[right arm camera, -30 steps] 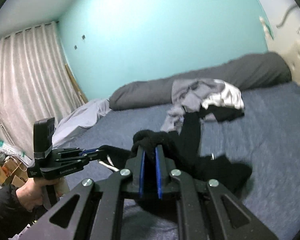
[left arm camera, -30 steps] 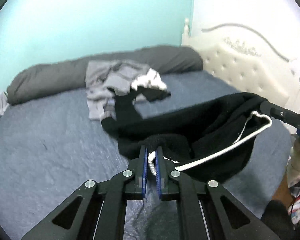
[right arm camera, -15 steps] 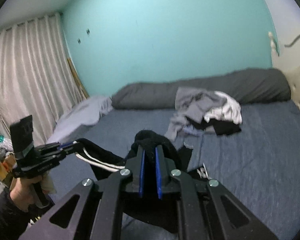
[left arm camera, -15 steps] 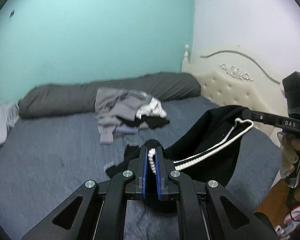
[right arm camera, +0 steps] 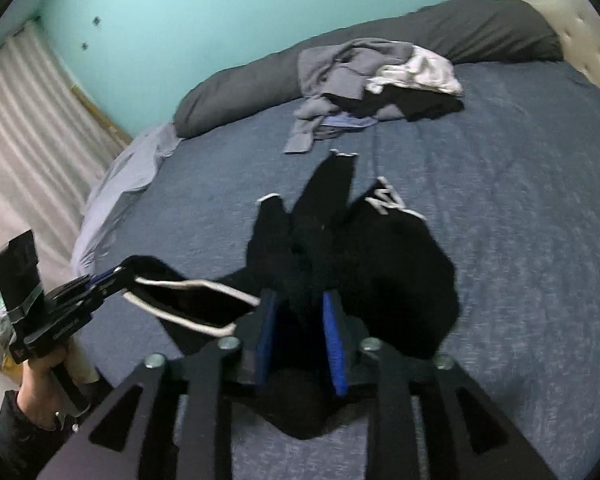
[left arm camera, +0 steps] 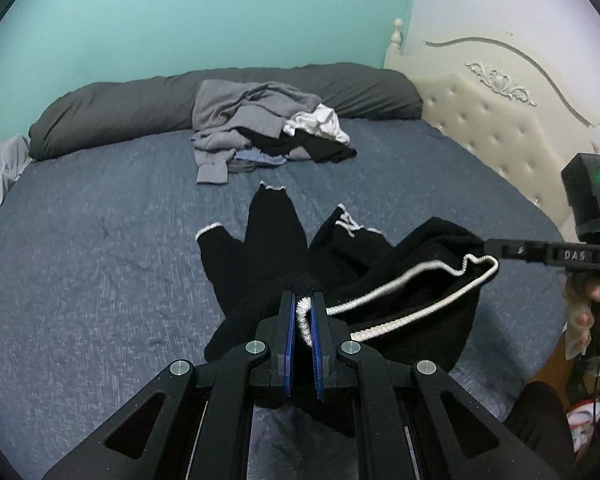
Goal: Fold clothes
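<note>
Left wrist view: the left gripper (left arm camera: 303, 320) is clamped narrowly on the white-corded hem of a black garment (left arm camera: 272, 236), which stretches away from it across the blue bedspread (left arm camera: 100, 260). The right gripper (right arm camera: 300, 320) has its blue pads parted wider, with black fabric bunched between them. Beyond lies a clothes pile (left arm camera: 260, 124) against a grey bolster (left arm camera: 112, 116).

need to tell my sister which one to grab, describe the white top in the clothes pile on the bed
On the blue bed, a heap of clothes lies against the long grey pillow. The white top sits at the heap's headboard end, the only bright white piece among grey and black ones.
</note>
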A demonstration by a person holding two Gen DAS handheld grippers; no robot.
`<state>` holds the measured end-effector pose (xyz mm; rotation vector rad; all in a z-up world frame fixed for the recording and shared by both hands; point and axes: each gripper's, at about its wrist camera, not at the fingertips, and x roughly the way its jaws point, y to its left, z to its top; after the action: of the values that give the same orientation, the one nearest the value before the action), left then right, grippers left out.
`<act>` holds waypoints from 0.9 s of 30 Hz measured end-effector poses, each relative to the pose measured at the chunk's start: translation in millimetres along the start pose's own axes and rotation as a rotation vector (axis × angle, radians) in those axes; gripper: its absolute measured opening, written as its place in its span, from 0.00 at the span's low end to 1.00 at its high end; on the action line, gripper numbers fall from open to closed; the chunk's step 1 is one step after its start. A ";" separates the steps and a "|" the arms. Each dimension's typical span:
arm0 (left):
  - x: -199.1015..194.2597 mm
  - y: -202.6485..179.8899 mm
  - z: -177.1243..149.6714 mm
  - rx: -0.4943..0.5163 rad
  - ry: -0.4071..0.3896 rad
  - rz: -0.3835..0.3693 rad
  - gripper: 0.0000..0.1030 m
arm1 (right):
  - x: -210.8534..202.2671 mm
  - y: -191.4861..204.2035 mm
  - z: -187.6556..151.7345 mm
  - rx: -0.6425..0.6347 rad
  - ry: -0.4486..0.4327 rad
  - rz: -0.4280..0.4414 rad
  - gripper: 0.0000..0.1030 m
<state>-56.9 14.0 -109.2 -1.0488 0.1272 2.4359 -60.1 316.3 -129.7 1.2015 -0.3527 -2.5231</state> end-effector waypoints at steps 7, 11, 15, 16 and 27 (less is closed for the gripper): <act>8.6 -0.1 -20.9 0.042 0.029 0.017 0.08 | 12.0 -21.8 -3.8 0.057 0.018 -0.042 0.42; 6.3 -4.2 -25.9 0.058 0.025 0.016 0.08 | 33.1 -6.0 -1.3 0.021 0.054 -0.039 0.55; 2.2 -10.0 -27.4 0.074 0.020 0.010 0.08 | 54.2 9.9 1.2 -0.015 0.090 -0.037 0.59; 1.2 -12.1 -28.3 0.083 0.020 0.010 0.08 | 59.5 13.8 1.8 -0.024 0.099 -0.036 0.59; -2.4 -19.2 -36.6 0.121 0.025 0.005 0.08 | 105.0 34.5 -25.9 -0.266 0.254 -0.117 0.21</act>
<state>-22.3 20.2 -131.3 -1.0263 0.2820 2.3878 -95.8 241.5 -207.3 1.4429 0.1145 -2.3759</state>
